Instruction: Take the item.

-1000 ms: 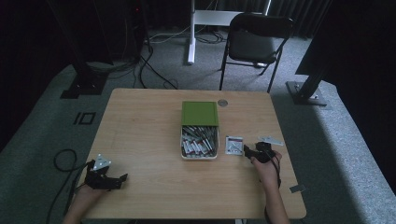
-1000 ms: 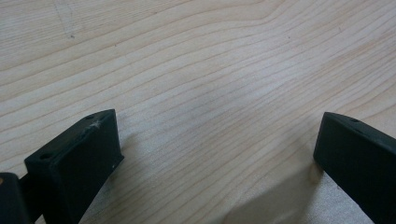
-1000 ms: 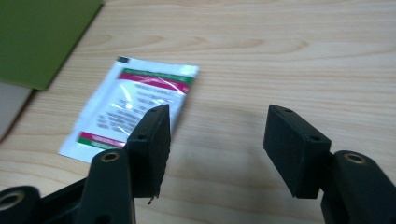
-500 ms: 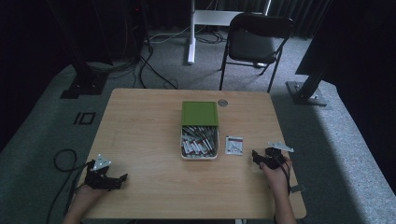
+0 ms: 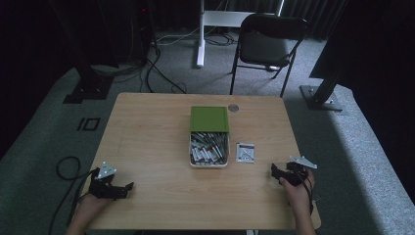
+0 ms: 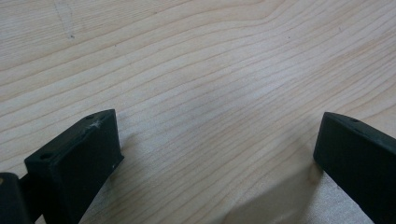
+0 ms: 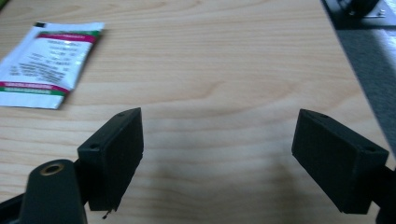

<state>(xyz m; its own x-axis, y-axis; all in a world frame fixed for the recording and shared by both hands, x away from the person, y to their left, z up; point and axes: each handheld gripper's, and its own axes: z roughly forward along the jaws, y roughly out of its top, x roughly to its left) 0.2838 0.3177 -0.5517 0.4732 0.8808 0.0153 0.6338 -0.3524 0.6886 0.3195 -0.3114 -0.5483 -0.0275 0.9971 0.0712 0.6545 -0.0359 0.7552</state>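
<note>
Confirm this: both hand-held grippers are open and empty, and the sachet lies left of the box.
One slip: the sachet lies right of the box, as the high view shows. The left hand-held gripper and right hand-held gripper are indeed open and empty.

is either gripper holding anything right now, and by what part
Nothing is held. The left gripper and the right gripper are both open over bare table; the white packet lies apart from the right one.
</note>
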